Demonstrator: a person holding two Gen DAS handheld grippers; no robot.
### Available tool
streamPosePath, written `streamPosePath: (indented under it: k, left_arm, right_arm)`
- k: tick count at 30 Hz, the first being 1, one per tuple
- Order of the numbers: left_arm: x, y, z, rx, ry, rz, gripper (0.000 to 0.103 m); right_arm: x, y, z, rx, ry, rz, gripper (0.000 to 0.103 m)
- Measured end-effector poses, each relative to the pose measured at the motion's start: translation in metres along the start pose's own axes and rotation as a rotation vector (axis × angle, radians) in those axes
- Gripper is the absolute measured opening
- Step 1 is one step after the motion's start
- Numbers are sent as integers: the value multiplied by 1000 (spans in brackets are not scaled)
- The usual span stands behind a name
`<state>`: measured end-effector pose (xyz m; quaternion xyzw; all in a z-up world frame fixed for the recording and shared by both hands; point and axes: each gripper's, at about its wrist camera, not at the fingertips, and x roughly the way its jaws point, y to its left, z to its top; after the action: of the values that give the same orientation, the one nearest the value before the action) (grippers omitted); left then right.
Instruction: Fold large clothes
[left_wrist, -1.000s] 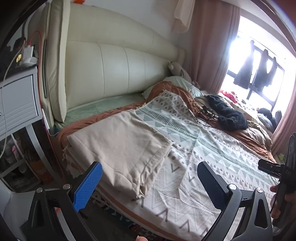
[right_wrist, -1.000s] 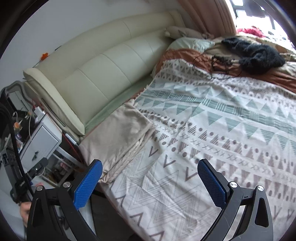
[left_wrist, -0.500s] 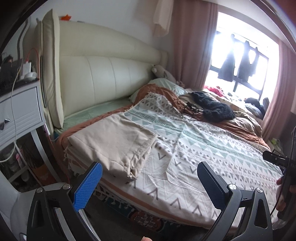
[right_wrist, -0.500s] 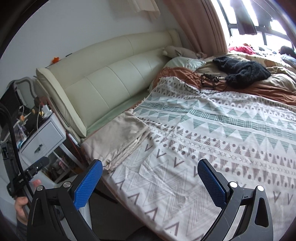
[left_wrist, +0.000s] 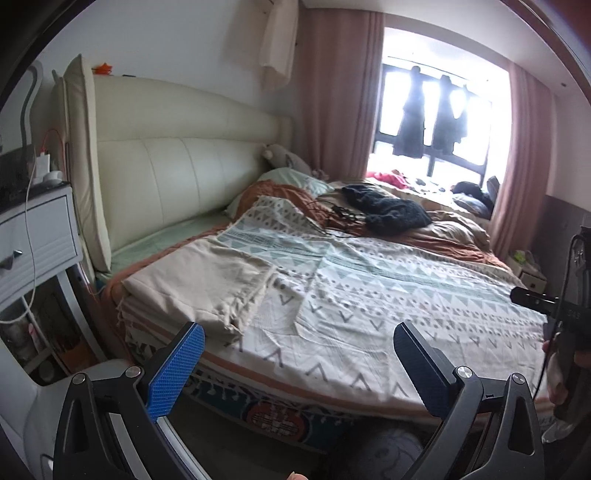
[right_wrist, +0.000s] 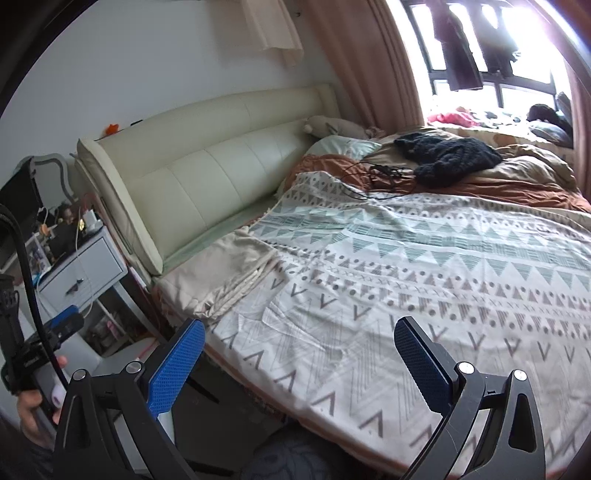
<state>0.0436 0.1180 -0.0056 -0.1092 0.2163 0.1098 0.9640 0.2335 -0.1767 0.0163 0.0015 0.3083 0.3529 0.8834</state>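
Beige folded cloth lies flat on the near left corner of the bed, on top of the patterned blanket. Its long axis runs from the bed's near edge toward the cream headboard; the layered, fringed edges face the near side and the blanket's middle, stacked roughly flush. Its left edge sits just inside the mattress edge, beside the white nightstand. In the right wrist view the same cloth shows several stacked layers along its right edge.

To the right of the cloth the blanket lies spread and mostly bare across the bed. A black knitted garment and dark cables lie well apart from it, near the far pillows.

Left gripper: jaws spread wide, empty, held off the bed's near edge, touching nothing. Right gripper: jaws likewise spread wide, empty, above the blanket's near edge.
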Motion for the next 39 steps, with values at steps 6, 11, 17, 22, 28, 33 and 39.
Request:
streamPosePath:
  k: [6, 11, 17, 22, 28, 33, 39]
  left_arm:
    - [-16, -15, -25, 53, -2, -7, 103]
    - [-32, -25, -40, 60, -25, -21, 103]
    - [-43, -37, -45, 71, -43, -56, 103]
    - [-48, -37, -42, 53, -69, -68, 103]
    - [-49, -30, -44, 45, -73, -54, 103]
    - [-47, -28, -48, 43, -68, -44, 103]
    - [-45, -28, -50, 45, -67, -37, 103]
  right_arm:
    - [-30, 2, -28, -20, -42, -36, 103]
    - [-57, 2, -56, -7, -67, -55, 103]
    - [-84, 9, -83, -27, -81, -76, 103]
    - [-92, 15, -85, -43, -82, -84, 103]
    - [-87, 19, -86, -43, -71, -85, 103]
    - [-81, 17, -89, -31, -55, -84, 103]
    - [-80, 16, -90, -20, -52, -85, 103]
